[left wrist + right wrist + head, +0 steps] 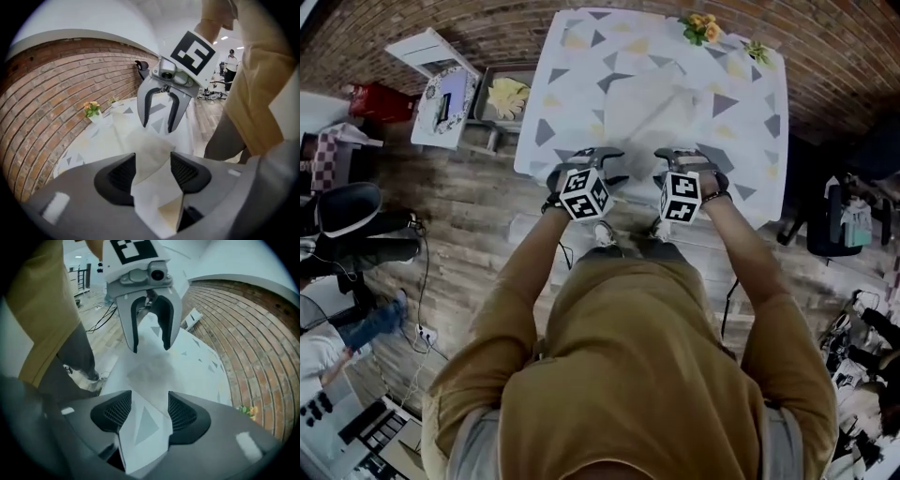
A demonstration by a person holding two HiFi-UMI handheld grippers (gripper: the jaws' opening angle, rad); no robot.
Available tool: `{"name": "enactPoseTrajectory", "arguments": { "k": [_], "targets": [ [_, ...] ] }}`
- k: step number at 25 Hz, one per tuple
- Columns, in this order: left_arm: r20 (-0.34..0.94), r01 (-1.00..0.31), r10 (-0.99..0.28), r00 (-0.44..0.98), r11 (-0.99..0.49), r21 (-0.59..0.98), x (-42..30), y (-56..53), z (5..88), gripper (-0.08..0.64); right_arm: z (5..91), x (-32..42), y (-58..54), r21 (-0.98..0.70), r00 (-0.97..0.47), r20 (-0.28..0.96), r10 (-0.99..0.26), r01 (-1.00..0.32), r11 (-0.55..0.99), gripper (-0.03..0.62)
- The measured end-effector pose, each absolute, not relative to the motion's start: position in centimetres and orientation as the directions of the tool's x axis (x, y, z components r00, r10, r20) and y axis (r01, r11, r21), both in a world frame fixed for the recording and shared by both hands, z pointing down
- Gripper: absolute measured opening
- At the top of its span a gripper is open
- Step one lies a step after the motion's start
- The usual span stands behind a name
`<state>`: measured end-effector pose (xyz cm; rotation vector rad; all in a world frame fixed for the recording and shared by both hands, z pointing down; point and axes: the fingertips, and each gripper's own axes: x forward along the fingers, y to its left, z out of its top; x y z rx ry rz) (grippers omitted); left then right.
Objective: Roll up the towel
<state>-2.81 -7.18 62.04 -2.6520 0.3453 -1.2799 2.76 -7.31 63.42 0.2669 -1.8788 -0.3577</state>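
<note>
**Tablecloth may be pinched instead of the towel**

The left tongs (153, 164) and the right tongs (150, 406) are held half open, with nothing clamped. The patterned tablecloth (572, 56) is seen between the right pads, so it could be caught and dragged if they were closed here. The towel (649, 111) lies flat mid-table, its near edge at or just beyond both sets of tips.

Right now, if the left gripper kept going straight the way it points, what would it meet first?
Most likely the towel: its near corner lies flat on the tablecloth, straight ahead between the parted jaws of the left gripper. Depth is unclear, so the jaw tips may already be touching it.
</note>
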Motion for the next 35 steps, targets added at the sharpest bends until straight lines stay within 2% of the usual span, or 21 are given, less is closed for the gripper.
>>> {"name": "enactPoseTrajectory", "arguments": {
  "k": [4,11,13,16,18,27,31,35],
  "targets": [
    [0.815,-0.039,-0.201,0.543,-0.976,-0.214,-2.4,-7.3,63.2,0.275,65.0,3.4,-7.9,0.356,-0.279,0.908,-0.311,0.127,0.926,0.218],
    [0.892,0.095,-0.049,0.449,-0.99,-0.102,-1.4,-6.8,65.4,0.276,66.5,2.3,-7.9,0.252,-0.265,0.943,-0.2,0.179,0.951,0.201],
    [0.904,0.111,-0.002,0.428,-0.992,-0.055,-1.4,-6.4,66.1,0.275,66.8,2.3,-7.4,0.193,-0.246,0.958,-0.145,0.182,0.964,0.175],
    [0.902,0.098,0.025,0.432,-0.995,-0.02,-1.5,-5.9,66.5,0.255,67.1,2.4,-6.2,0.131,-0.235,0.968,-0.086,0.185,0.974,0.061],
    [0.896,0.086,0.027,0.444,-0.996,-0.013,-1.7,-5.7,66.5,0.238,67.1,2.6,-5.9,0.141,-0.25,0.964,-0.094,0.174,0.975,0.044],
    [0.882,0.1,-0.003,0.471,-0.993,-0.056,-2.0,-4.7,66.7,0.148,66.9,2.0,-3.6,0.109,-0.332,0.94,-0.075,0.084,0.99,0.029],
    [0.858,0.033,-0.038,0.512,-0.997,-0.064,-2.0,-4.6,66.5,0.122,66.1,1.6,-3.4,0.138,-0.386,0.915,-0.118,0.025,0.99,0.031],
    [0.818,-0.059,-0.037,0.574,-0.998,-0.003,-1.8,-4.4,66.1,0.089,65.4,1.6,-2.4,0.162,-0.412,0.899,-0.148,-0.001,0.987,0.054]
  ]
}}
